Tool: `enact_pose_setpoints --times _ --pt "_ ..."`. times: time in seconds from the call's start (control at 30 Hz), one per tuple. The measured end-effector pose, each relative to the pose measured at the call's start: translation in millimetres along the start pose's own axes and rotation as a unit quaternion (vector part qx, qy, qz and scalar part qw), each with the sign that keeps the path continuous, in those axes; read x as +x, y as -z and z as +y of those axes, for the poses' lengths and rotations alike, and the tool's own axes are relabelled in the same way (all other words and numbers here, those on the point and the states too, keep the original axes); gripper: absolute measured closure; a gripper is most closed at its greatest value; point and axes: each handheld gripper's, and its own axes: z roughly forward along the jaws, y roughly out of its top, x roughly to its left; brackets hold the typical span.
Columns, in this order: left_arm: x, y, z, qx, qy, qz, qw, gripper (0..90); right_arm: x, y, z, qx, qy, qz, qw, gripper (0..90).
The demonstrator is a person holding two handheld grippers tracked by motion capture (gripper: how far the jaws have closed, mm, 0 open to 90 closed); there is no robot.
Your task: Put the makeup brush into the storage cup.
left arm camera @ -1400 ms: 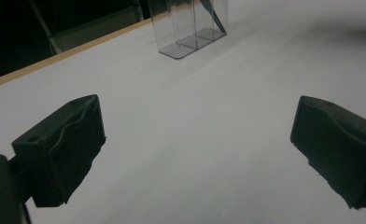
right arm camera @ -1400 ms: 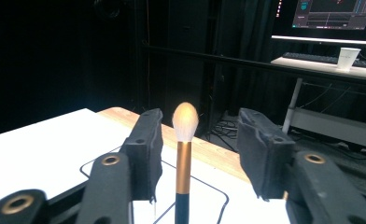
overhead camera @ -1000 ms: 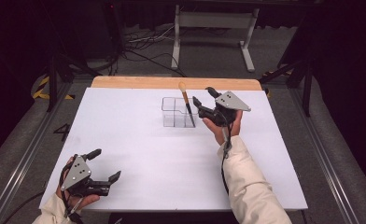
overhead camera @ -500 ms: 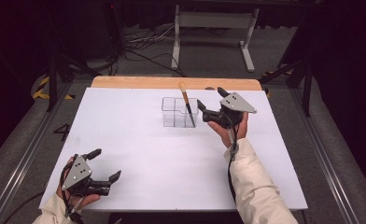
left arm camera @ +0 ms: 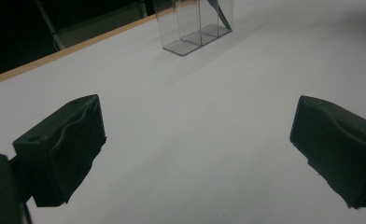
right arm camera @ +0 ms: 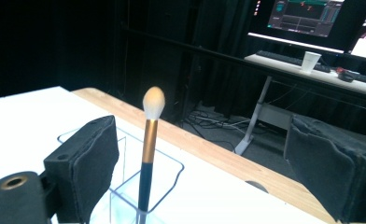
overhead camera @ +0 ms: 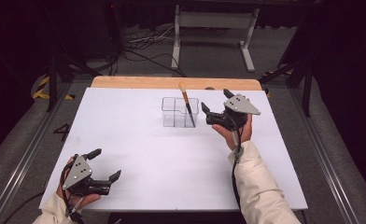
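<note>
A clear plastic organiser box point(overhead camera: 174, 114) with compartments stands at the far middle of the white table. A makeup brush point(overhead camera: 186, 101) with a black handle, gold ferrule and pale bristles leans upright in its right compartment. My right gripper point(overhead camera: 215, 101) hovers just right of the box, apart from it; its jaws have just been opening and stand open with nothing between them. In the right gripper view the brush point(right arm camera: 149, 140) and box point(right arm camera: 169, 173) lie just beyond the right gripper point(right arm camera: 202, 158). My left gripper point(overhead camera: 107, 163) rests open near the front left corner, empty point(left arm camera: 195, 140), with the box point(left arm camera: 190, 28) far ahead.
A wooden strip point(overhead camera: 139, 82) runs along the table's far edge point(right arm camera: 228, 158). Beyond it are a metal desk frame point(overhead camera: 214, 28) and floor cables. A desk with monitors and a paper cup point(right arm camera: 310, 61) stands farther back. White table surface point(overhead camera: 162, 163) spreads between the hands.
The right gripper has let go of the brush, its jaws have spread and it has drawn back to the right of the box. The brush stays in the box. The left gripper has not moved.
</note>
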Motion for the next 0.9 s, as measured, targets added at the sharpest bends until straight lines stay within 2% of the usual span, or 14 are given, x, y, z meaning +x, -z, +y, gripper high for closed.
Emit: enact_pose_setpoints --times 0.33,0.9 --pt "0.0 -0.7 -0.3 0.002 -0.002 -0.004 1.0000 3.5 -3.6 11.2 -2.8 -0.002 0.001 -0.005 1.0000 6.4" --pt "-0.5 -1.0 -0.2 0.003 -0.004 0.000 1.0000 3.5 -6.9 26.3 -8.4 -0.001 0.008 -0.002 1.0000 6.3"
